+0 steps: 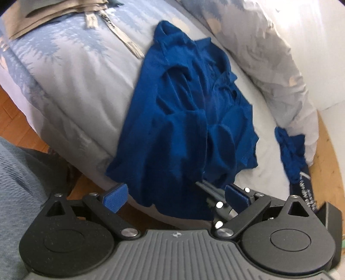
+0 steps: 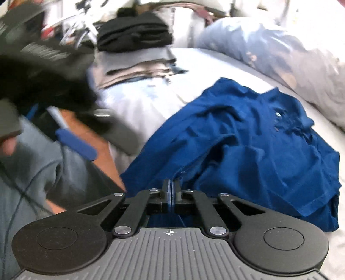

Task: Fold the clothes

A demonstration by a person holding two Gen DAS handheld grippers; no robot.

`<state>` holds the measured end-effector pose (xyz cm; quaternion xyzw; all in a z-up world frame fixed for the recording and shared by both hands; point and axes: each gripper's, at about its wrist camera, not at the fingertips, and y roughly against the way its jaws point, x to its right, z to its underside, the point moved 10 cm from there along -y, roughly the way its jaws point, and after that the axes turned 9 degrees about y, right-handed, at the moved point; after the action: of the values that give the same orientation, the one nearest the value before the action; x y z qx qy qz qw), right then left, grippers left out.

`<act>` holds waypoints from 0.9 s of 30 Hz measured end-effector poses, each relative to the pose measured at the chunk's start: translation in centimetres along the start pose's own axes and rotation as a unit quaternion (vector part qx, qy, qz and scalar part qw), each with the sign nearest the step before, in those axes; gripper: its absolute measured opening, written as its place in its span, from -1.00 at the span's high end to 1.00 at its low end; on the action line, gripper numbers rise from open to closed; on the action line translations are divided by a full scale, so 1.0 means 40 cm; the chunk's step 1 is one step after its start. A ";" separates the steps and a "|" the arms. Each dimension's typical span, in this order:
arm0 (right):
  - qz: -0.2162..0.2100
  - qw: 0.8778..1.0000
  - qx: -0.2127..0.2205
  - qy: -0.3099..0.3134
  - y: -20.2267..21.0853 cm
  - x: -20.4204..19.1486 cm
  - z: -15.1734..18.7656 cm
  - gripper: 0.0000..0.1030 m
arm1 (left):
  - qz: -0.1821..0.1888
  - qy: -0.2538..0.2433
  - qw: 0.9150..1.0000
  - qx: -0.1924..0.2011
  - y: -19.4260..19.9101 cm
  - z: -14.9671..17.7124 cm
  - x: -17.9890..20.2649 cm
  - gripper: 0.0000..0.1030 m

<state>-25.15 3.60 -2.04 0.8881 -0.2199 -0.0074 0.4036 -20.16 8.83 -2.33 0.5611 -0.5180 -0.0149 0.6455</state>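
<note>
A blue polo shirt (image 1: 185,120) lies crumpled on the pale bed cover (image 1: 71,86), collar away from me, its lower edge hanging over the bed's near side. My left gripper (image 1: 175,195) is open at that edge; the hem hangs between the blue pads (image 1: 115,198) and neither touches it. In the right wrist view the shirt (image 2: 248,146) spreads to the right, and my right gripper (image 2: 171,187) is shut on a fold of its near hem. The blurred left gripper finger (image 2: 75,144) shows at the left there.
Folded tan clothing (image 1: 54,15) lies at the bed's far left. A stack of folded grey and black clothes (image 2: 135,45) sits further back. A patterned pillow (image 1: 269,64) lines the right side, with a bunched piece of blue cloth (image 1: 290,148) beside it. Wooden floor (image 1: 13,114) lies below the bed edge.
</note>
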 end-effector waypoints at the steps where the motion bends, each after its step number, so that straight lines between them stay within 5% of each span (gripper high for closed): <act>1: 0.000 1.000 -0.004 -0.002 0.001 -0.006 0.007 0.96 | -0.002 -0.002 1.000 -0.004 -0.009 0.003 0.005 -0.98; 8: -0.012 0.998 -0.016 -0.053 -0.008 0.030 0.051 0.96 | -0.021 -0.028 0.999 -0.012 -0.048 0.018 0.016 -0.98; 11: -0.056 0.990 0.001 -0.128 0.001 0.070 0.055 0.96 | -0.023 -0.087 0.996 0.004 -0.030 0.029 0.031 -0.97; 14: -0.108 0.972 0.029 -0.207 0.030 0.121 0.050 0.96 | -0.010 -0.176 0.984 0.034 0.004 0.048 0.072 -0.96; 16: -0.122 0.963 0.041 -0.237 0.052 0.160 0.044 0.96 | 0.003 -0.256 0.965 0.064 0.033 0.067 0.108 -0.96; 22: -0.174 0.951 0.054 -0.250 0.119 0.192 0.022 0.96 | -0.008 -0.462 0.880 0.107 0.057 0.126 0.190 -0.91; 27: -0.197 0.952 0.045 -0.229 0.141 0.159 0.023 0.96 | -0.008 -0.537 0.841 0.071 0.014 0.159 0.212 -0.55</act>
<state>-21.74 -2.84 2.44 0.9054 -0.1274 -0.2798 0.2929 -20.89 -0.57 2.56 0.5142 -0.7782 -0.2819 0.2246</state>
